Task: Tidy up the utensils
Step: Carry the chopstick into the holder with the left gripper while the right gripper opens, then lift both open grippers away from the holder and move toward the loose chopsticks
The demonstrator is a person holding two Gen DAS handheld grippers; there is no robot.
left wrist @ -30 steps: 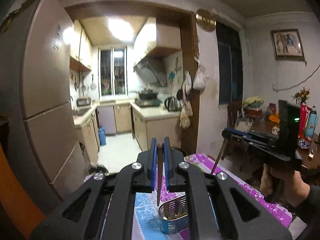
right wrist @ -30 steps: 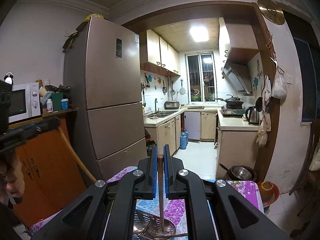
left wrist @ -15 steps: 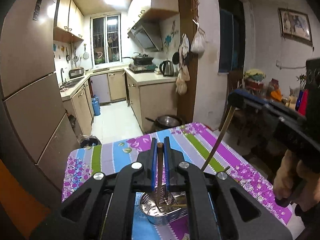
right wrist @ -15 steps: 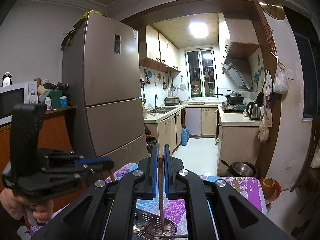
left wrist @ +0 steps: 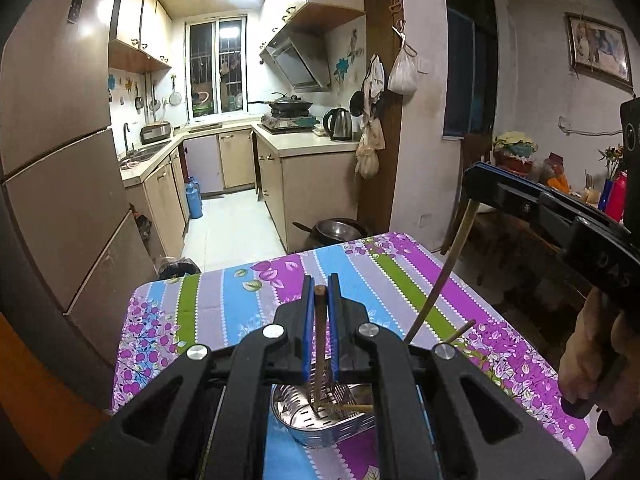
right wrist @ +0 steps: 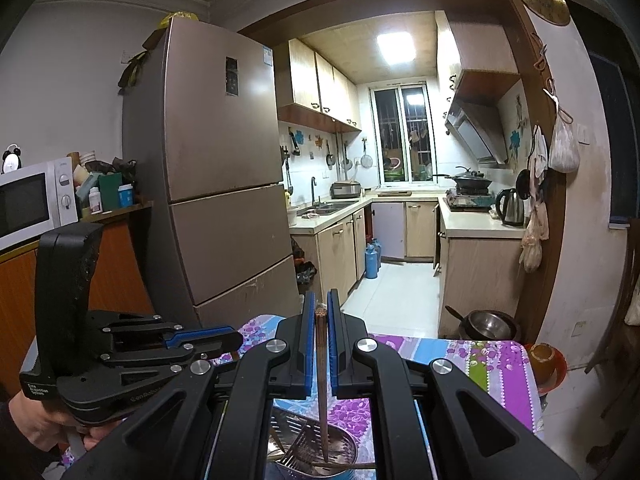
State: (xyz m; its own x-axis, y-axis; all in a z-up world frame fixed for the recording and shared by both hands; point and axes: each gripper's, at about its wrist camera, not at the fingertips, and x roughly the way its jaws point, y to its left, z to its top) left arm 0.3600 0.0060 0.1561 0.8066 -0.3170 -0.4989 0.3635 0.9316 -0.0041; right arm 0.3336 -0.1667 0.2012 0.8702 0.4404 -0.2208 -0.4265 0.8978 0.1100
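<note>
Chopsticks are in both grippers, one stick apiece, each pinched near its top so the long lower end hangs free to be steered. The left gripper (left wrist: 319,286) is clamped tight on a dark chopstick (left wrist: 319,344) whose tip is already down inside the perforated steel holder (left wrist: 320,428), among a fork and other sticks lying there. The right gripper (right wrist: 319,304) is likewise closed on its chopstick (right wrist: 322,380), tip low in the same holder (right wrist: 344,446), which stands on the flowered tablecloth (left wrist: 248,296). Holding them upright looks meant to let them drop in point-first.

Compared with a second ago, the left gripper has swung down and tilted over the table: then its view was mostly kitchen, now the cloth fills it and the stick reaches into the holder. The right one has barely shifted.
</note>
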